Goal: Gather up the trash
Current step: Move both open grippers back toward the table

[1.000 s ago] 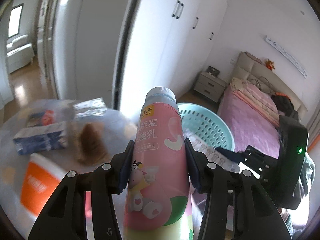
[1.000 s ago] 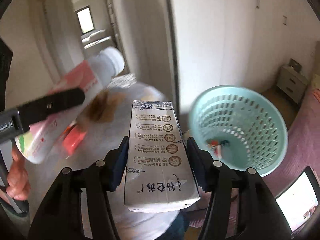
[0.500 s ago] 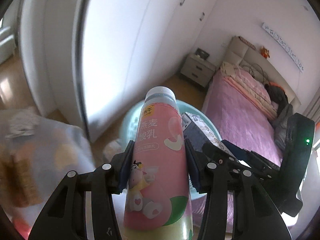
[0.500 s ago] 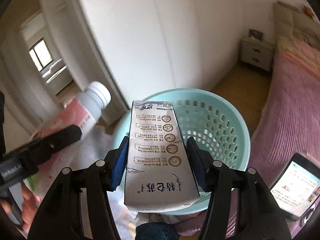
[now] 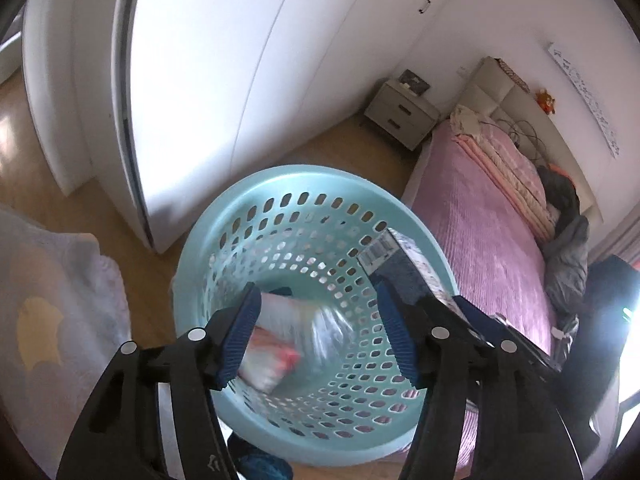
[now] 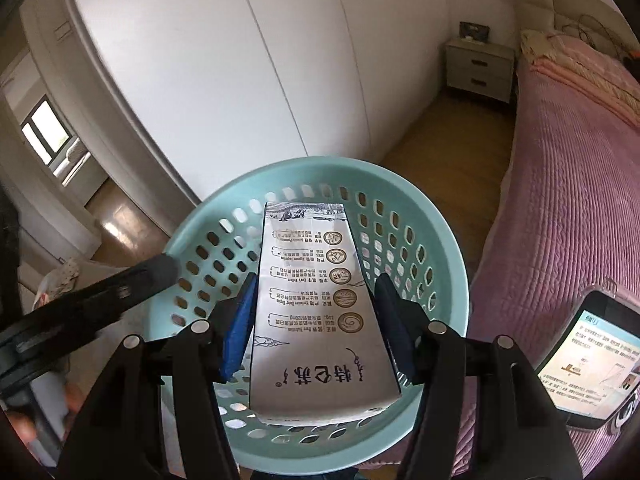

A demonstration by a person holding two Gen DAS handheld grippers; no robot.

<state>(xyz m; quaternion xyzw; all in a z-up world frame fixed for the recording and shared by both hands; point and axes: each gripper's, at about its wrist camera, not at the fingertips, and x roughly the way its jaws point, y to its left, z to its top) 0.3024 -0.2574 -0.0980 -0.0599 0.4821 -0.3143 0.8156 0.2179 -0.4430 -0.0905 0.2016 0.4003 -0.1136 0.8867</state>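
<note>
A light teal perforated basket (image 5: 224, 216) stands on the wood floor beside the bed. My left gripper (image 5: 320, 332) is open and empty above its mouth. The pink yogurt bottle (image 5: 280, 344) lies blurred inside the basket, below the left fingers. My right gripper (image 6: 316, 320) is shut on a white milk carton (image 6: 316, 320) and holds it over the same basket (image 6: 448, 248). The carton's top end also shows at the basket's right rim in the left wrist view (image 5: 400, 264). The left gripper's finger (image 6: 120, 292) crosses the right wrist view at the left.
A bed with a pink cover (image 5: 492, 248) lies right of the basket. White wardrobe doors (image 5: 224, 80) stand behind it, and a nightstand (image 5: 400, 116) beyond. A table with a pale cloth (image 5: 48, 304) is at the left. A phone (image 6: 592, 356) lies on the bed.
Both grippers swung from the table to above the basket. My left gripper opened and the pink bottle dropped into the basket. The right gripper still holds the carton.
</note>
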